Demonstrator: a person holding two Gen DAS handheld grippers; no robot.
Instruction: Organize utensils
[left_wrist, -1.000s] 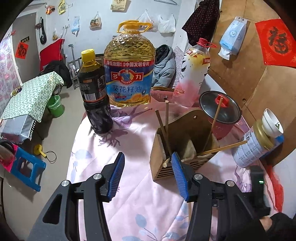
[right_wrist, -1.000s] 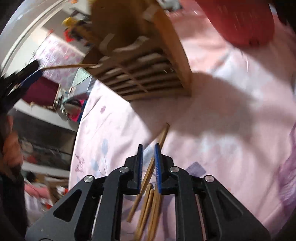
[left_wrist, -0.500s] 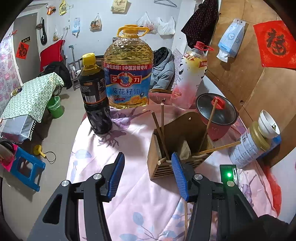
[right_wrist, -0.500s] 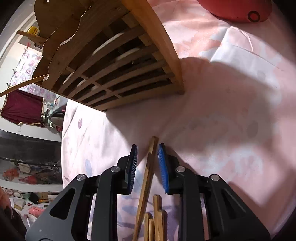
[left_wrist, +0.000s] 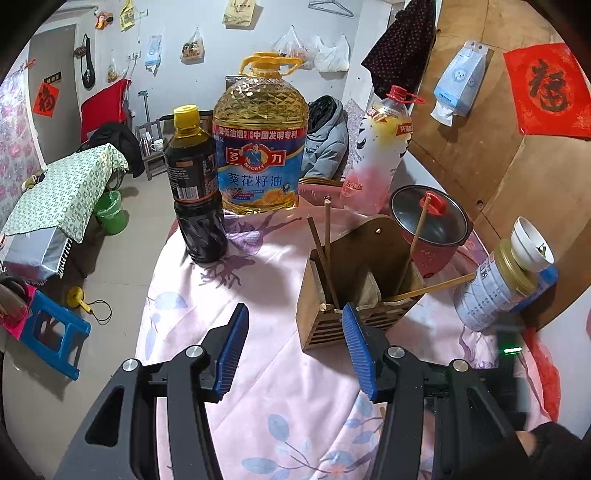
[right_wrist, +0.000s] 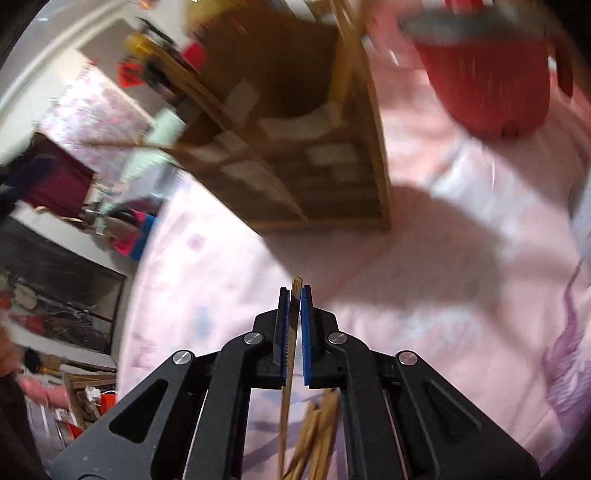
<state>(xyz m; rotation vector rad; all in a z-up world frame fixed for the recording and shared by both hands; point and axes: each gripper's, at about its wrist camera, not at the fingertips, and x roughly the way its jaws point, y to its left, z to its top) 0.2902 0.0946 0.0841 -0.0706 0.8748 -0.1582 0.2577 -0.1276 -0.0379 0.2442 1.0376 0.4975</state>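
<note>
A wooden utensil holder (left_wrist: 354, 280) stands on the pink cloth with several chopsticks (left_wrist: 325, 254) sticking out of it. My left gripper (left_wrist: 295, 350) is open and empty, hovering just in front of the holder. In the right wrist view my right gripper (right_wrist: 294, 328) is shut on one wooden chopstick (right_wrist: 290, 369), lifted above the cloth. The holder (right_wrist: 295, 147) lies ahead of it, blurred. More loose chopsticks (right_wrist: 317, 435) lie on the cloth under the gripper.
Behind the holder stand a dark sauce bottle (left_wrist: 195, 188), a large oil jug (left_wrist: 262, 144), a pink-white bottle (left_wrist: 380, 147), a red pot with a glass lid (left_wrist: 432, 232) and a tin with a white cup (left_wrist: 506, 277). The table edge drops off at the left.
My right gripper has closed on a chopstick and lifted it off the cloth, backing away from the holder. The left gripper has stayed open and barely moved.
</note>
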